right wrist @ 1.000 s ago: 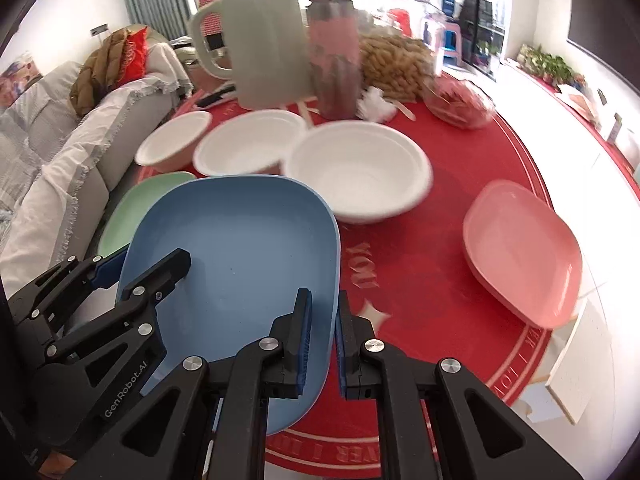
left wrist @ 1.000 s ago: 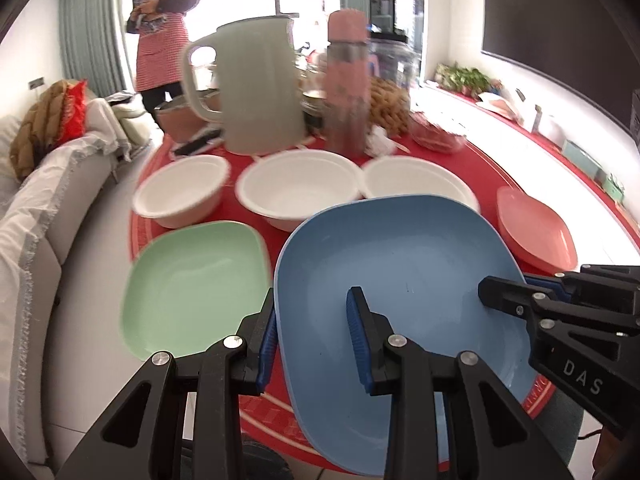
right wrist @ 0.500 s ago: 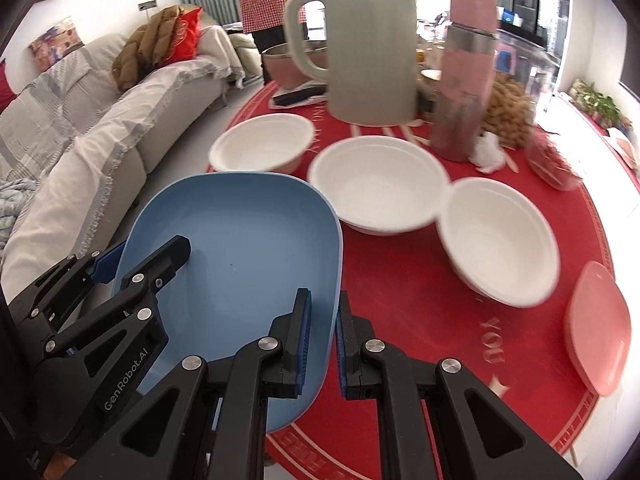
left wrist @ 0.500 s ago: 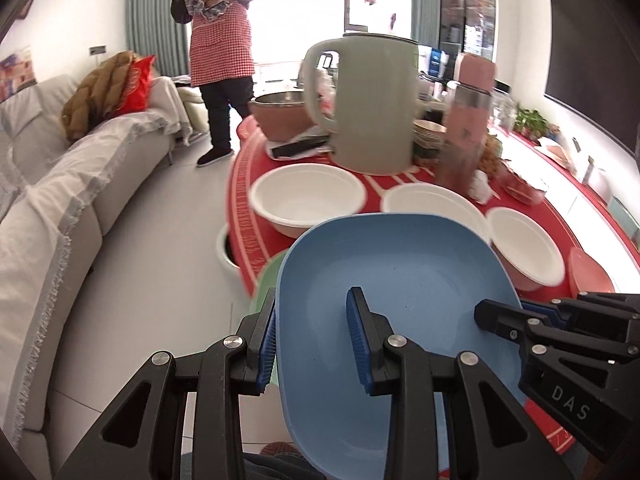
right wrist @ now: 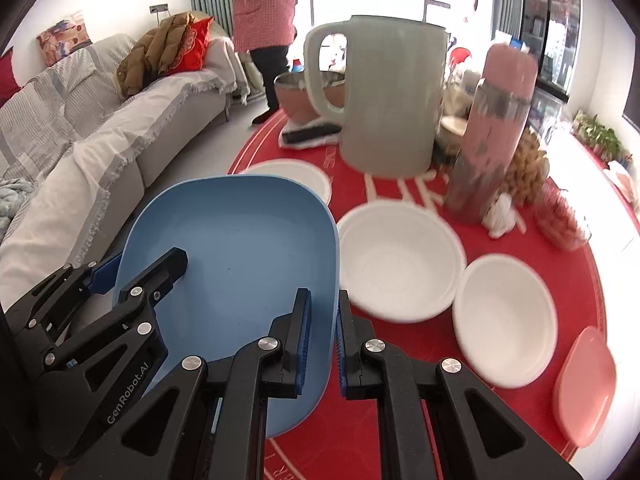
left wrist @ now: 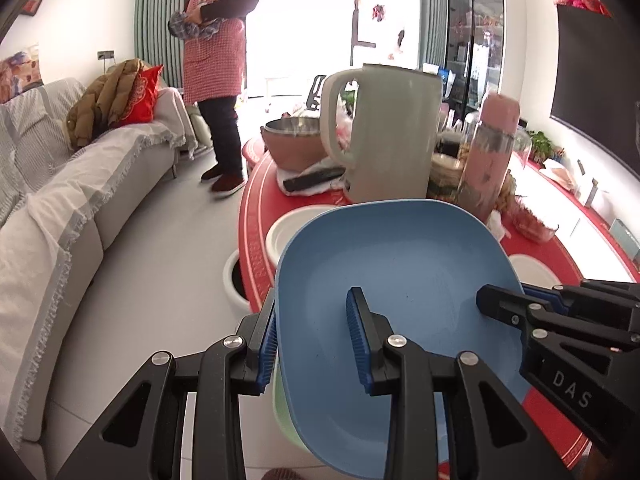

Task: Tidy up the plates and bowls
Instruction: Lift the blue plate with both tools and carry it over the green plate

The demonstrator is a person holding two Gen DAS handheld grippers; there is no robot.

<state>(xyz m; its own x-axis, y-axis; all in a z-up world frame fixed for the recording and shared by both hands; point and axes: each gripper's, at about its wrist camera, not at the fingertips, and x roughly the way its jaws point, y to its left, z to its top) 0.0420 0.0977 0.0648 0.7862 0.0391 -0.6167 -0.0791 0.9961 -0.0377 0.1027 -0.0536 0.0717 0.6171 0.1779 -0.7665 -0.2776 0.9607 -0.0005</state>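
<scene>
A blue plate [left wrist: 400, 280] [right wrist: 236, 248] is held between both grippers above the red table's left edge. My left gripper [left wrist: 312, 340] straddles its left rim with a wide gap between the pads. My right gripper [right wrist: 322, 340] is shut on its right rim. A green plate [left wrist: 286, 416] shows just under the blue one. Three white bowls sit on the table, left [right wrist: 292, 176], middle [right wrist: 400, 264] and right [right wrist: 504, 316]. A pink plate [right wrist: 584, 388] lies at the far right.
A large grey-green jug [right wrist: 392, 96], a pink bottle [right wrist: 492, 136], a brown pot [left wrist: 296, 144] and snacks stand behind the bowls on the red table [right wrist: 400, 360]. A sofa [left wrist: 60, 216] is at left. A person in a red apron [left wrist: 216, 60] stands beyond.
Both grippers have carried the blue plate leftward over the green plate, which is now almost covered. The view has swung left toward the sofa and table edge.
</scene>
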